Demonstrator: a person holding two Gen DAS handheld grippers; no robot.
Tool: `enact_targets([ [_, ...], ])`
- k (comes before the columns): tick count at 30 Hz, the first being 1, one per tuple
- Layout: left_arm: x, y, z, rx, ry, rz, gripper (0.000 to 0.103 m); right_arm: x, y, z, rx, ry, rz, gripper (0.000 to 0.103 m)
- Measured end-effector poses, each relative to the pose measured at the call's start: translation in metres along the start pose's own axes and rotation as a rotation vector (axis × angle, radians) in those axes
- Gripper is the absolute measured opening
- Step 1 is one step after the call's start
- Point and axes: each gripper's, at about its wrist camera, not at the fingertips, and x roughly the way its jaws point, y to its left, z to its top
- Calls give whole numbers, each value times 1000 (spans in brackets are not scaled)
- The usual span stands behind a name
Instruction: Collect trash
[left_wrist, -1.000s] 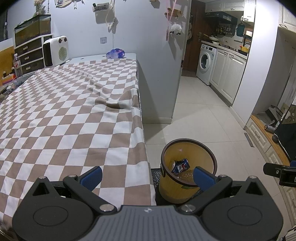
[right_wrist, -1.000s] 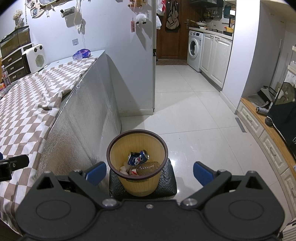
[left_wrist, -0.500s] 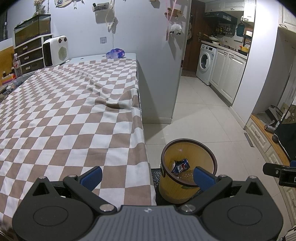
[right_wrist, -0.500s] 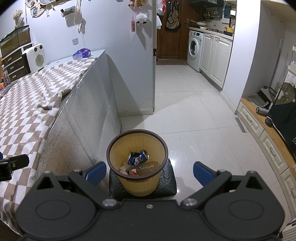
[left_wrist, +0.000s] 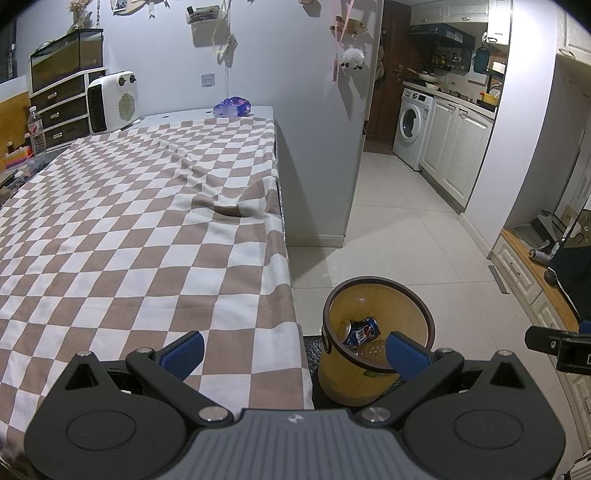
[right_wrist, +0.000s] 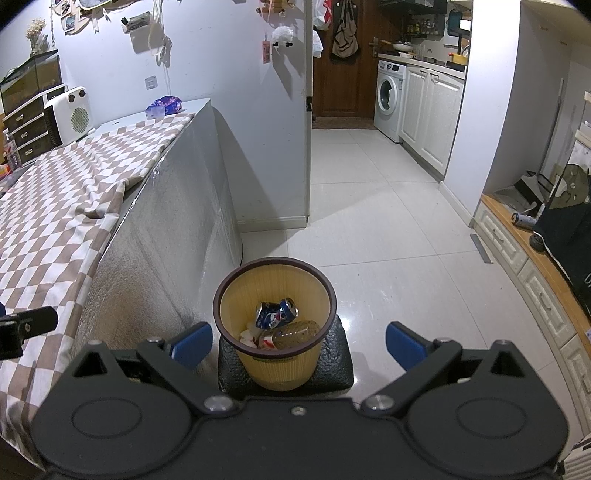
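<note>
A yellow waste bin (right_wrist: 258, 365) with a dark rim stands on a black mat (right_wrist: 341, 373) on the floor beside the table. Inside lie a crushed blue can (right_wrist: 275, 314), a clear plastic bottle (right_wrist: 291, 332) and some white scraps. The bin (left_wrist: 354, 384) and the can (left_wrist: 360, 330) also show in the left wrist view. My left gripper (left_wrist: 293, 354) is open and empty over the table's near right edge. My right gripper (right_wrist: 297, 345) is open and empty, held above and just in front of the bin.
A brown-and-white checked cloth (left_wrist: 129, 229) covers the table. A white heater (left_wrist: 112, 101) and a purple bag (left_wrist: 232, 107) sit at its far end. Tiled floor (right_wrist: 369, 229) leads to a washing machine (right_wrist: 388, 94) and white cabinets. A low wooden shelf (right_wrist: 517, 236) runs along the right.
</note>
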Motion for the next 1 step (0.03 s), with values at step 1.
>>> enact_targets([
  [1, 0, 0, 1, 0, 0, 0, 103, 0, 0, 0, 0, 0, 0, 101],
])
